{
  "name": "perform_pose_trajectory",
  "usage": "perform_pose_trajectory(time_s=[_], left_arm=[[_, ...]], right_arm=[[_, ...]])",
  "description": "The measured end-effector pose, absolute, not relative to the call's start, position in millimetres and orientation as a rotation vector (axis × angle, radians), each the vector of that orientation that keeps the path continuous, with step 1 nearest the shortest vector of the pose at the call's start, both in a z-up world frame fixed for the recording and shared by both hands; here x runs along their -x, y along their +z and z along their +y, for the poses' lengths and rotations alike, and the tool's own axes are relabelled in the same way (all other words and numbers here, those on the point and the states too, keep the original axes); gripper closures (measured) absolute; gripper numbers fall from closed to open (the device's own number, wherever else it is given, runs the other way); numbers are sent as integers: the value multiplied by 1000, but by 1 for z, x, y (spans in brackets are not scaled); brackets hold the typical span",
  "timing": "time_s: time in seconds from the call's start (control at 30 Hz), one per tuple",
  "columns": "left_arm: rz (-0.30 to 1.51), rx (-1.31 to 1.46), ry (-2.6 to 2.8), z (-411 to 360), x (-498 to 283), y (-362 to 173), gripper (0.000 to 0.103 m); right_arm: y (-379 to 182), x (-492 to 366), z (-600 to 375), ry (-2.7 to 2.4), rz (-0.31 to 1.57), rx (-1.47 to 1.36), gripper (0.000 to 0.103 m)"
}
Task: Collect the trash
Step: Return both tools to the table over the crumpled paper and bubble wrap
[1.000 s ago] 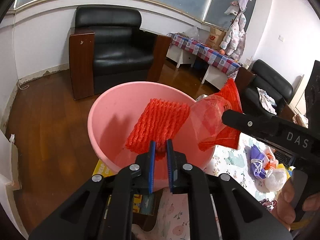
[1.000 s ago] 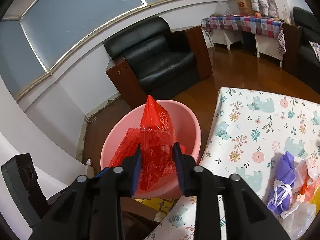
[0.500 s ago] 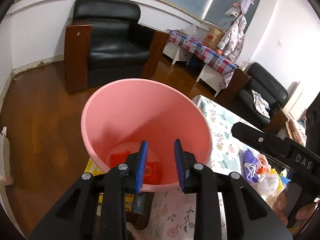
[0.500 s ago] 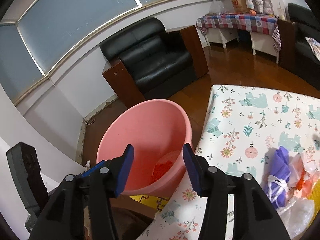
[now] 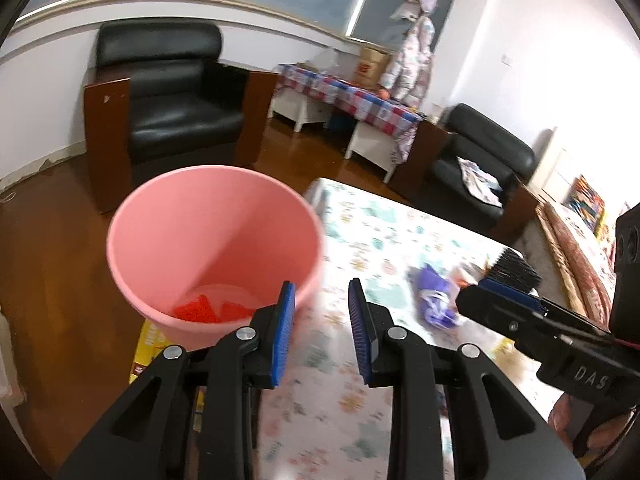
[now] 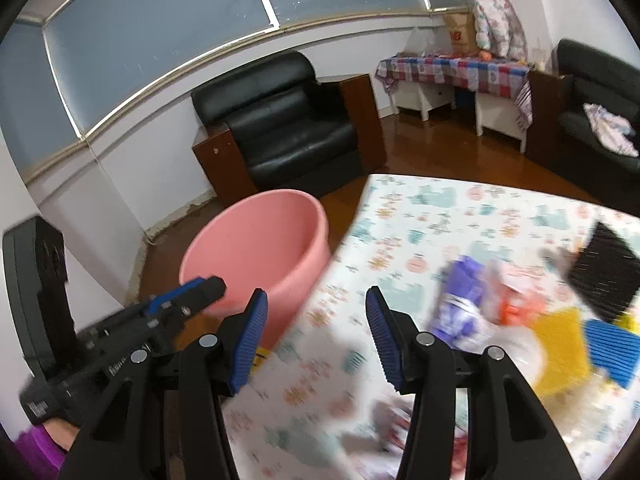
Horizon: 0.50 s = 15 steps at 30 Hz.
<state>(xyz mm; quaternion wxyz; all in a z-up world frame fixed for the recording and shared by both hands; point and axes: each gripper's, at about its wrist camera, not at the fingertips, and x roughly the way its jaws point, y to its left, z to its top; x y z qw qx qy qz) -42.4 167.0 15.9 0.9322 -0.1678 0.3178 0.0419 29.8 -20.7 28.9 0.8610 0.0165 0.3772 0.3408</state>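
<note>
Two grippers: the left gripper [image 5: 322, 308] and the right gripper [image 6: 316, 322] both stand spread with nothing between their blue pads, free for the next pickup.
Bin: a round pink plastic tub [image 5: 160, 216] sits on the floor just beside the worktop's edge, low and close so that trash can be dropped straight in.
Already collected: crumpled red mesh netting [image 5: 200, 310] lies at the tub's bottom.
Remaining trash: a purple plastic bag with white ties [image 6: 464, 304], a black mesh piece [image 6: 604, 272], a yellow sponge-like piece [image 6: 560, 344] and a blue one [image 6: 612, 346] lie bunched together on the floral-patterned worktop [image 6: 420, 216].
Aim: both grippers tilt down over the worktop, the right nearer the pile, likely the next to grasp.
Blur: the pile is smeared, so finer detail cannot be told.
</note>
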Motion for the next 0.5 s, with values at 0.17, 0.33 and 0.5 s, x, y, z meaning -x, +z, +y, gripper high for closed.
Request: perform_pose_trajectory(time_s=[0.17,0.33,0.5], left_arm=[[661,308,-52,127,45,22,76],[690,260,-166,90,43,17,75],[727,215,-287,60,46,11,76]], right_arm=[[27,-13,-85,610,780,-14,52],[17,-3,-144,510,804,-69,52],[0,9,-184,432,835,-87,52]])
